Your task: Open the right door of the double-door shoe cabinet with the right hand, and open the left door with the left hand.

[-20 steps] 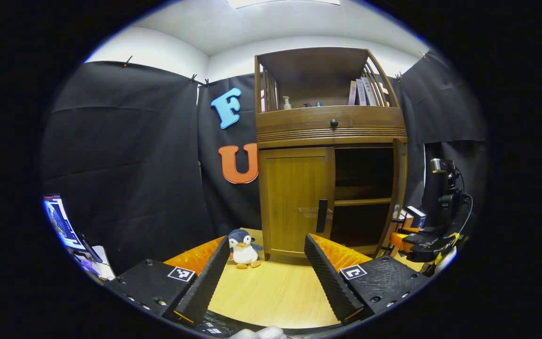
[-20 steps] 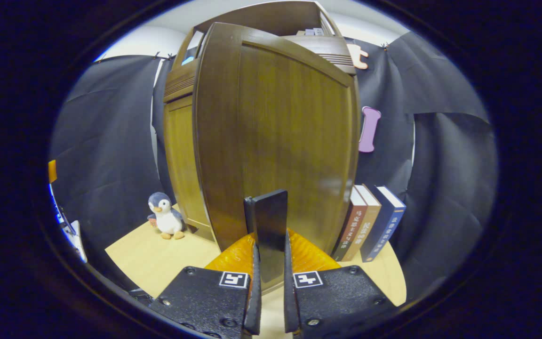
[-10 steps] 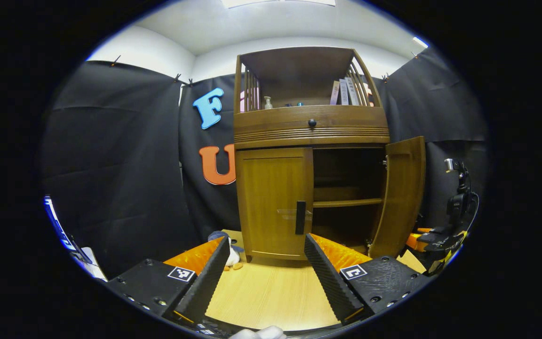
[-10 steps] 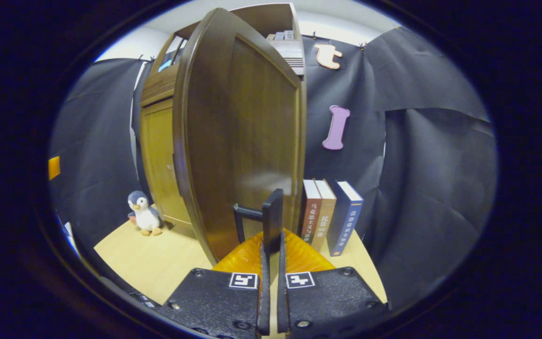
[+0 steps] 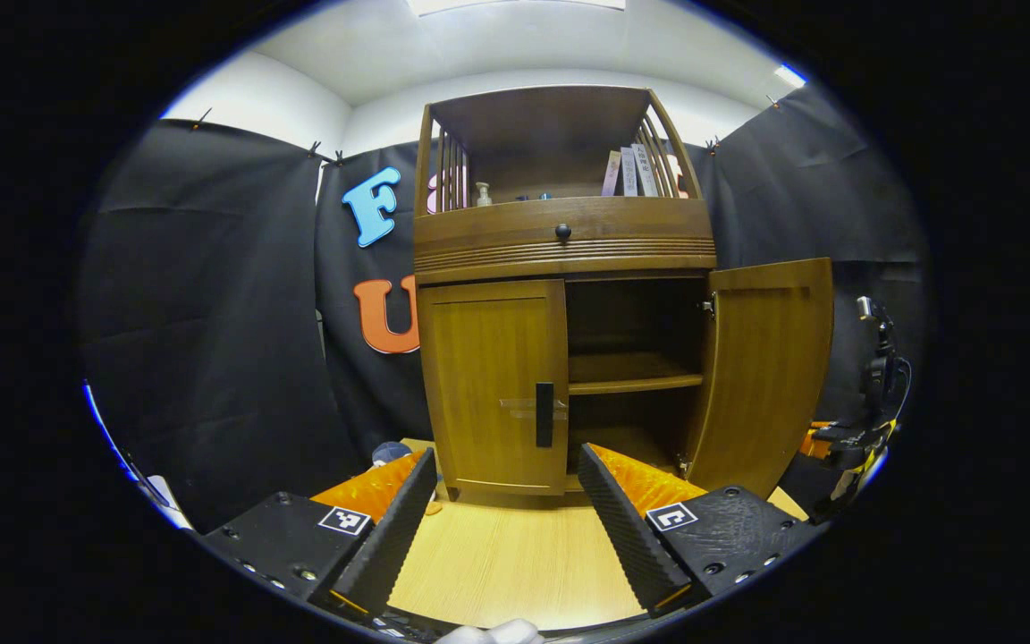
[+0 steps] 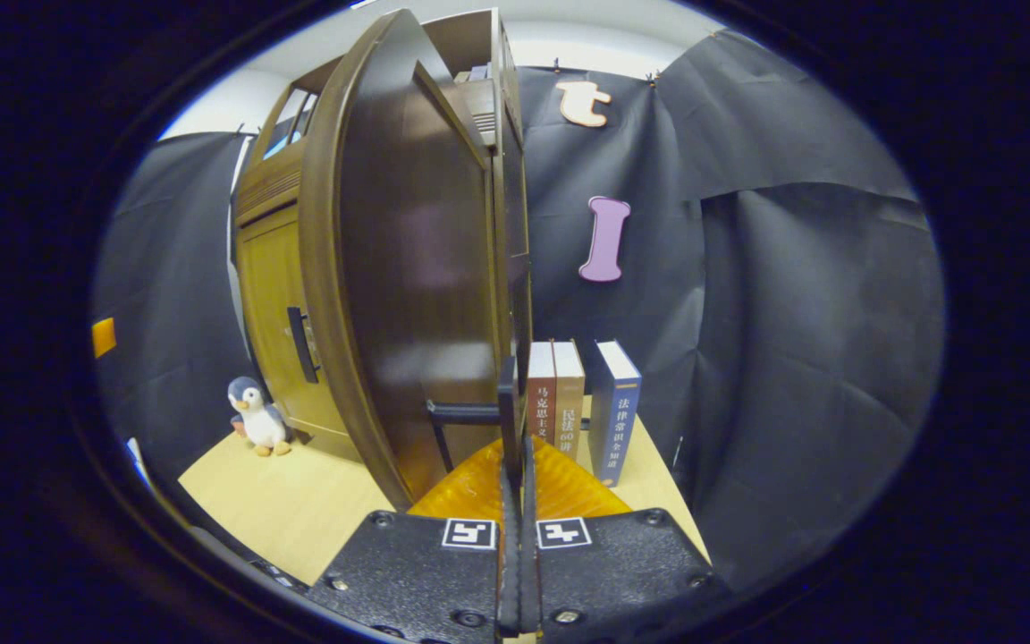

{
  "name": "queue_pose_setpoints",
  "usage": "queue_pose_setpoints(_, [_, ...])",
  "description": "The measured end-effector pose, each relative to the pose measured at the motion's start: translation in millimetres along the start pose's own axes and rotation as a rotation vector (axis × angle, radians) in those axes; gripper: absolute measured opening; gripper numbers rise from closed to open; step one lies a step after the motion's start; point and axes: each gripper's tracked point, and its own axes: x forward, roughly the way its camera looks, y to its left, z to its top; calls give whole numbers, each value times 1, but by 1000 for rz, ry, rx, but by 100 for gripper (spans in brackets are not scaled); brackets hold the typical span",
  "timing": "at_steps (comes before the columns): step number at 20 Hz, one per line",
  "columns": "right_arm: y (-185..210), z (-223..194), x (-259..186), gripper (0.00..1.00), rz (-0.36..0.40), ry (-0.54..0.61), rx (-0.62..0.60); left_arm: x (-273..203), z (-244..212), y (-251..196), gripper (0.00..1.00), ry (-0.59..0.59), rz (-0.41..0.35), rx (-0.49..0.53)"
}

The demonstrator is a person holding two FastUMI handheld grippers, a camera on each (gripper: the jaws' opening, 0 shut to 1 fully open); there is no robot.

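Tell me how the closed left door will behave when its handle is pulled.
The left door looks like a rigid wood panel, so it should swing on hinges rather than flex. Its slim handle may slip unless gripped squarely.

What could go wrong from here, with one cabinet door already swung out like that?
The right door is wide open with the right gripper clamped on its handle; pulling further might strain the hinge, or swing the door into the books standing close behind it.

The left gripper is open and well short of the closed left door's handle. That handle is slim, so a slightly off approach could bump the left door instead of gripping.
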Motion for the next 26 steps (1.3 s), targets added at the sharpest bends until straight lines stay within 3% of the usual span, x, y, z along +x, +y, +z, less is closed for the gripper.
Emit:
queue_pose_setpoints(9, [-18, 1, 5, 4, 110, 4, -53, 5, 2, -3, 96, -7, 13, -1])
queue_pose_setpoints(13, [-25, 1, 3, 9, 85, 18, -52, 11, 2, -6, 96, -5, 9, -2])
queue_pose_setpoints(14, [-28, 0, 0, 27, 69, 30, -31, 12, 2, -7, 96, -4, 5, 1])
queue_pose_setpoints(15, [-32, 0, -4, 34, 55, 46, -8, 15, 1, -8, 96, -5, 0, 4])
queue_pose_setpoints(18, [-46, 5, -21, 66, 10, 39, -7, 21, 0, -6, 96, -3, -16, 7])
queue_pose_setpoints(19, [-52, 7, -29, 64, -8, 29, -30, 24, 0, -5, 96, -3, -24, 7])
queue_pose_setpoints(22, [-55, 11, -50, 91, -51, 8, -56, 35, 0, -2, 96, -9, -47, 15])
queue_pose_setpoints(23, [-57, 16, -58, 92, -78, -7, -55, 39, -1, -1, 100, -12, -57, 19])
queue_pose_setpoints(24, [-59, 21, -67, 97, -115, -21, -43, 44, -2, 1, 96, -14, -64, 22])
queue_pose_setpoints(26, [-53, 38, -89, 98, -172, -65, 2, 53, -4, 4, 96, -18, -82, 26])
